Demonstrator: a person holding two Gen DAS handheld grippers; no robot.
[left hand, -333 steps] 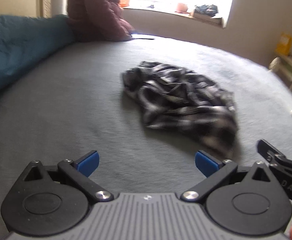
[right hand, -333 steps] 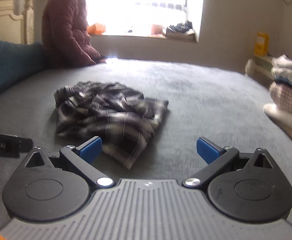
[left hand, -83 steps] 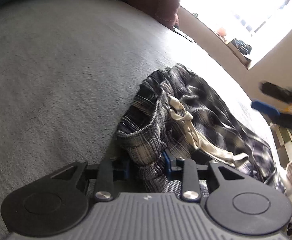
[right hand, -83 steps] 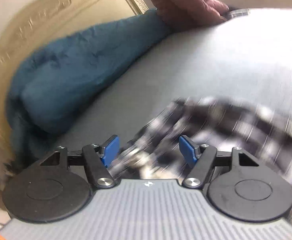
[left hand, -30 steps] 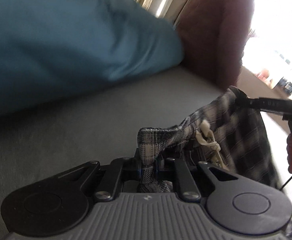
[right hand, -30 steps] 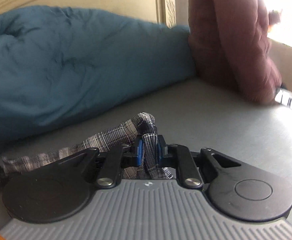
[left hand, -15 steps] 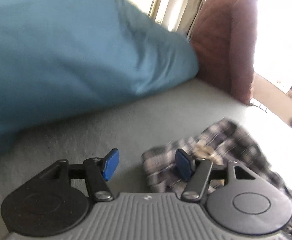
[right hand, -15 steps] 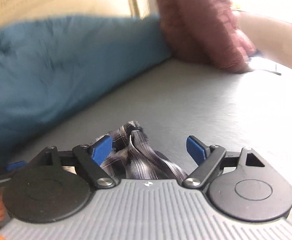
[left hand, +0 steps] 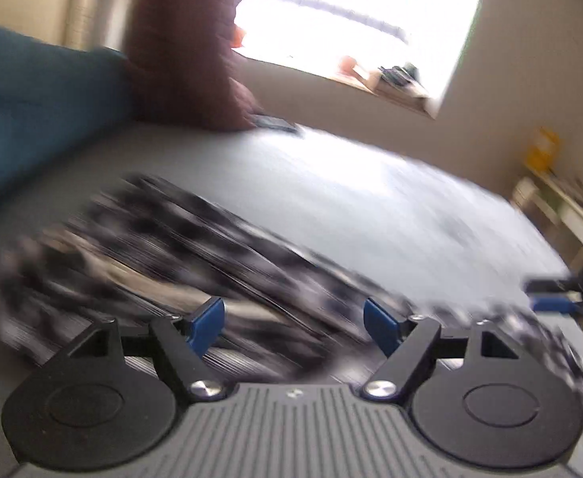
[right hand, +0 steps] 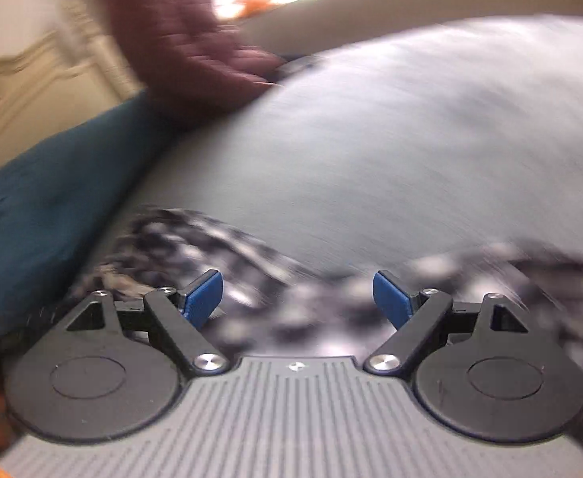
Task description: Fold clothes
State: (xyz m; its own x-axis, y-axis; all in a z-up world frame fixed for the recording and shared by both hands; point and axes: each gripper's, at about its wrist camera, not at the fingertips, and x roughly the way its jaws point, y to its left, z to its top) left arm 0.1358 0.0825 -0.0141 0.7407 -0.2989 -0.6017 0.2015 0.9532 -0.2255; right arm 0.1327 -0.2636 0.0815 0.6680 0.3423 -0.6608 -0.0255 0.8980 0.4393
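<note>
The black-and-white plaid garment [left hand: 179, 247] lies stretched across the grey bed [left hand: 371, 207], blurred by motion. My left gripper [left hand: 293, 320] hovers above it with its jaws wide and still opening; its blue pads press on nothing. In the right wrist view the same plaid garment [right hand: 219, 251] spreads under and beyond my right gripper [right hand: 297, 294], which stands open above the cloth without gripping it. The right gripper [left hand: 562, 294] also shows at the far right edge of the left wrist view, over the garment's other end.
A teal duvet [left hand: 32, 111] is heaped at the bed's left side. A person in a maroon padded jacket [left hand: 187, 47] sits at the far edge by the bright window [left hand: 351, 16]. Shelves [left hand: 562, 207] stand at the right wall, and a cream headboard [right hand: 32, 87] is behind the duvet.
Both grippers let go of the plaid waistband and opened wide. Both then swung quickly away from the duvet end, and the garment now lies spread on the bed below them.
</note>
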